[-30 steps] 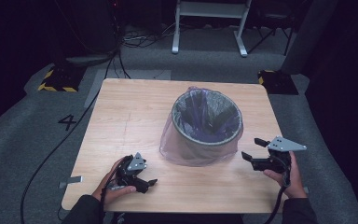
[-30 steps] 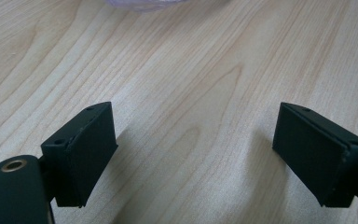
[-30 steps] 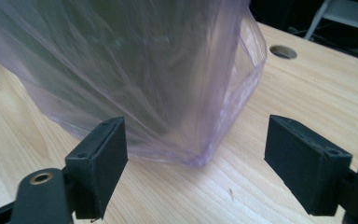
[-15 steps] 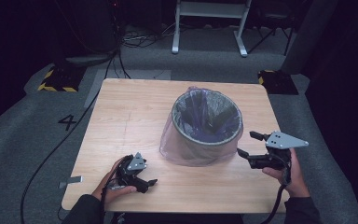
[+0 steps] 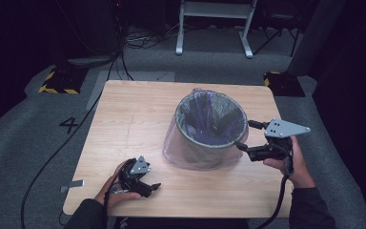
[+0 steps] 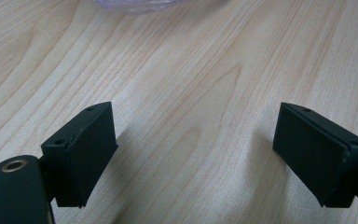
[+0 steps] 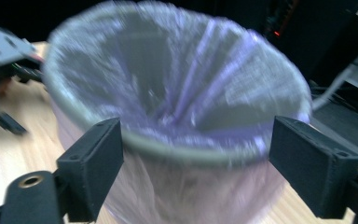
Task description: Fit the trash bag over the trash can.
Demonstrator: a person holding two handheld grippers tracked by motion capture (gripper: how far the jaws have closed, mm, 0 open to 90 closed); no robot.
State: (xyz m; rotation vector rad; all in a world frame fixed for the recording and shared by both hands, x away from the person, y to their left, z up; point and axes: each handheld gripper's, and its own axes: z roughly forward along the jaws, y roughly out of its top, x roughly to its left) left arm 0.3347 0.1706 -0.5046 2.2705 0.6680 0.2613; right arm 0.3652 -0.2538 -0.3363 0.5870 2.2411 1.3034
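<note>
1. Two tongs are noted open and empty: left tongs (image 5: pixel 147 186) rested on tabletop (image 5: pixel 133 119), right tongs (image 5: pixel 246 136) raised beside bin rim.
2. Lined bin (image 5: pixel 209 131) is found mid-tabletop; bag (image 5: pixel 178 148) not yet gripped.

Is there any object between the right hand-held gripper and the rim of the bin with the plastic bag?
Nothing visible stands in the way. The right hand-held gripper is open and sits just beside the bin, facing its rim. Only the purple bag draped over the outside lies between the jaws and the bin wall.
</note>
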